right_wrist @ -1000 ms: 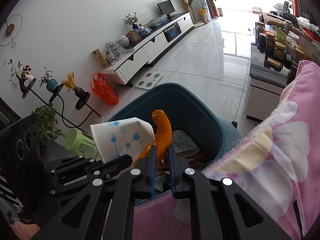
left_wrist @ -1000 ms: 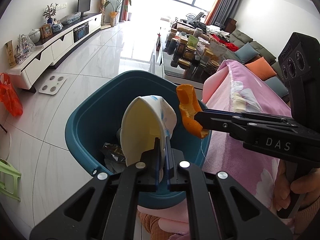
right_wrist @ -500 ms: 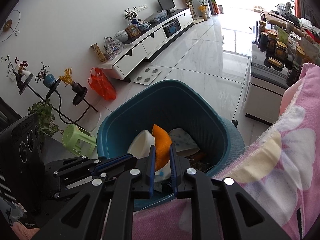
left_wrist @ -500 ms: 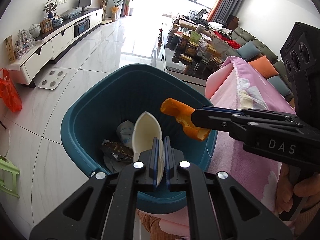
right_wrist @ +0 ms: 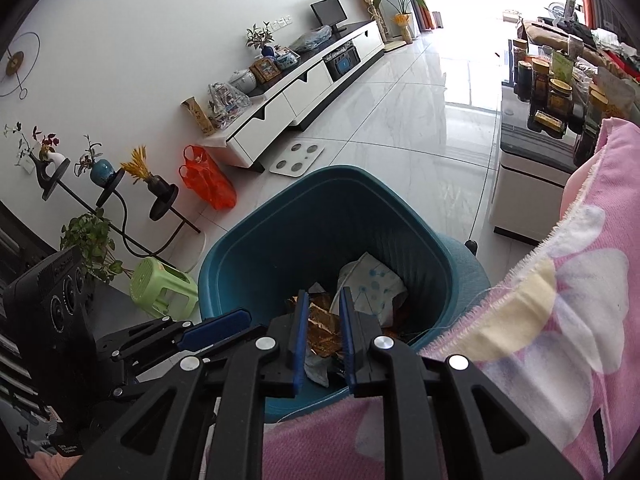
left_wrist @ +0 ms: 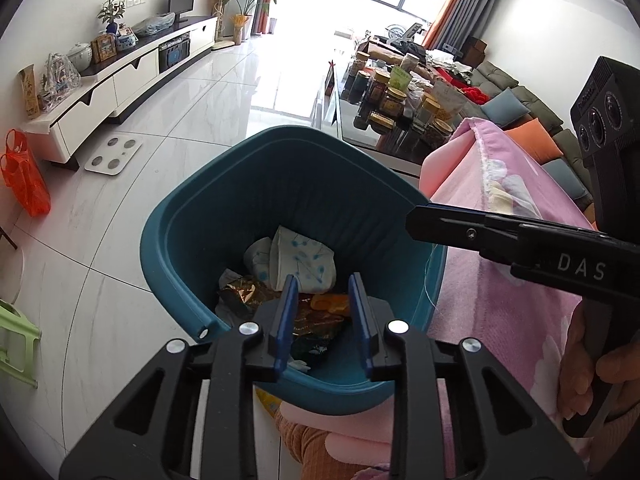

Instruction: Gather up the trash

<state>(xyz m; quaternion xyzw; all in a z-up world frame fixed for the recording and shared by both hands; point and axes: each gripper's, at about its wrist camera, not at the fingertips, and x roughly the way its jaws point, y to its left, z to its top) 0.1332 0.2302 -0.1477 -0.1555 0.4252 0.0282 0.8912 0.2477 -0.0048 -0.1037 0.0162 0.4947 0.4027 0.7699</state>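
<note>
Over the teal bin (left_wrist: 224, 216): left tool (left_wrist: 322, 314) spread wide and empty, right tool (right_wrist: 323, 330) parted, empty too. Peel (left_wrist: 330, 302) visible only from the left wrist, lying in the bin below the patterned cup (left_wrist: 300, 264); from the right wrist, cup (right_wrist: 370, 288) and brown wrappers (right_wrist: 324, 330). Half a second ago both pieces still pinched; now dropped. Right hand (left_wrist: 588, 372) wrapped round its handle beside the pink blanket (left_wrist: 500, 292).
</note>
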